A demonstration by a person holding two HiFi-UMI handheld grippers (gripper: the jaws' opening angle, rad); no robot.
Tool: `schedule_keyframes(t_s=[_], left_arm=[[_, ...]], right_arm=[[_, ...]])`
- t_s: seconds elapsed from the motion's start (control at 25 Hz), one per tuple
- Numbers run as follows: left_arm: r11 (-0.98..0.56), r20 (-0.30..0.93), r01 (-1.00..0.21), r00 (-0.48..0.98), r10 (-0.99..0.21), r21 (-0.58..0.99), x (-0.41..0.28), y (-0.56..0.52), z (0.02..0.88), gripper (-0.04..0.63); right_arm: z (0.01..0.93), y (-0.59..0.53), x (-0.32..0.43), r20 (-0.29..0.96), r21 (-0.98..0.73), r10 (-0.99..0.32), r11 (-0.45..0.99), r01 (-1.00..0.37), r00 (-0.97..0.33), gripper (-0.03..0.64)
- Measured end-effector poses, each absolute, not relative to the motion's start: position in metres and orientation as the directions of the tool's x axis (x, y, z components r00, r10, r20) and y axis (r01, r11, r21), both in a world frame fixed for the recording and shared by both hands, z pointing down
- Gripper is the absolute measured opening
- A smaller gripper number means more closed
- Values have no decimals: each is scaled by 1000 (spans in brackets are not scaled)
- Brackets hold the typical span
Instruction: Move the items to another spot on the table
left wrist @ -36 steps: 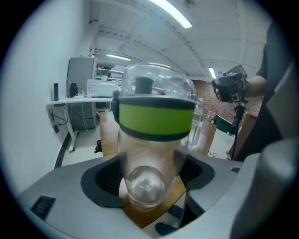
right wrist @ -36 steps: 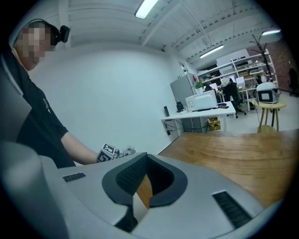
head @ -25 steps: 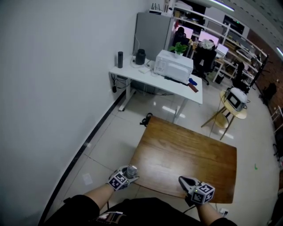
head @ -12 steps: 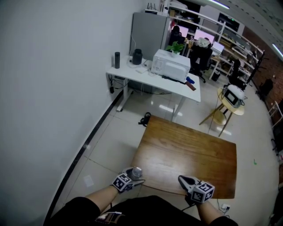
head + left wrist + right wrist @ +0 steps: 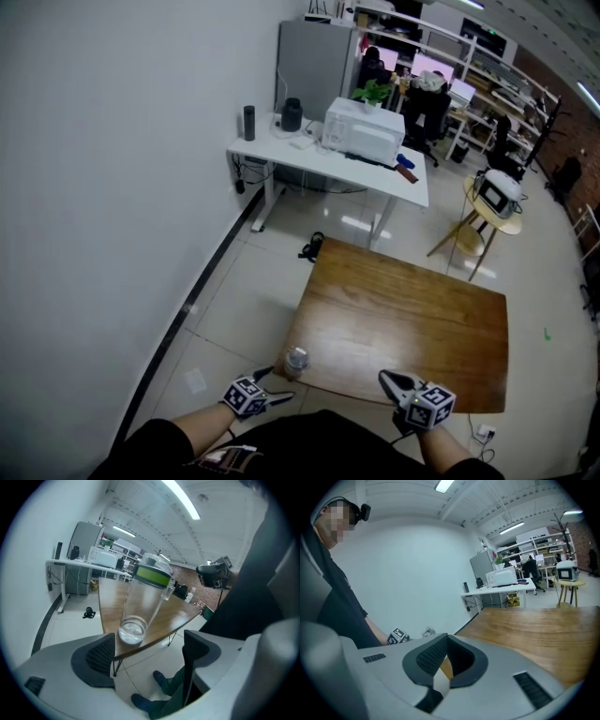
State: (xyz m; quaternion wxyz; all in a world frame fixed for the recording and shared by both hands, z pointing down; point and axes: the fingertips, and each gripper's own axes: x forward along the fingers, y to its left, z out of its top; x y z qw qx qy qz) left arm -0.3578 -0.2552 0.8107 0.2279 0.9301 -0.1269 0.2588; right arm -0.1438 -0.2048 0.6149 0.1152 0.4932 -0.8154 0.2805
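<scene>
A clear plastic cup with a green band under its lid stands upright on the near left corner of the wooden table. My left gripper hangs just off that corner, open, its jaws apart from the cup. In the left gripper view the cup rises ahead of the gripper, beyond the two pads. My right gripper sits at the table's near edge, shut with nothing in it. In the right gripper view its jaws meet over the wood, and the cup shows small at the left.
A white desk with a microwave, a kettle and a dark bottle stands by the wall beyond the table. A round stool carrying a small appliance is at the right. Tiled floor lies to the table's left.
The left gripper carried the cup rightward onto the table's near left corner, let go of it, opened and drew back. The right gripper has not moved.
</scene>
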Motion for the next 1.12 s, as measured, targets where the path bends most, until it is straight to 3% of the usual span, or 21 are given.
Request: schedule_keyframes(t_s=[0.2, 0.32, 0.48, 0.64, 0.8, 1.12], left_arm=[[-785, 439, -281, 898, -12, 553, -370, -193, 779, 415], [-794, 353, -210, 936, 7, 571, -334, -158, 752, 212], [-822, 240, -124, 971, 16, 556, -245, -131, 714, 17], [-851, 105, -25, 994, 35, 525, -134, -99, 652, 3], [-888, 122, 35, 987, 102, 458, -41, -55, 611, 3], [-879, 112, 137, 971, 209, 457, 9, -37, 573, 3]], right_arm=[[607, -196, -119, 431, -347, -752, 371, -861, -498, 5], [591, -183, -91, 399, -337, -761, 397, -854, -511, 5], [595, -135, -21, 351, -334, -759, 446, -830, -549, 5], [574, -75, 29, 265, -419, -742, 487, -766, -616, 5], [571, -30, 77, 232, -470, -743, 480, -741, -628, 5], [571, -9, 91, 187, -527, -788, 423, -737, -586, 3]])
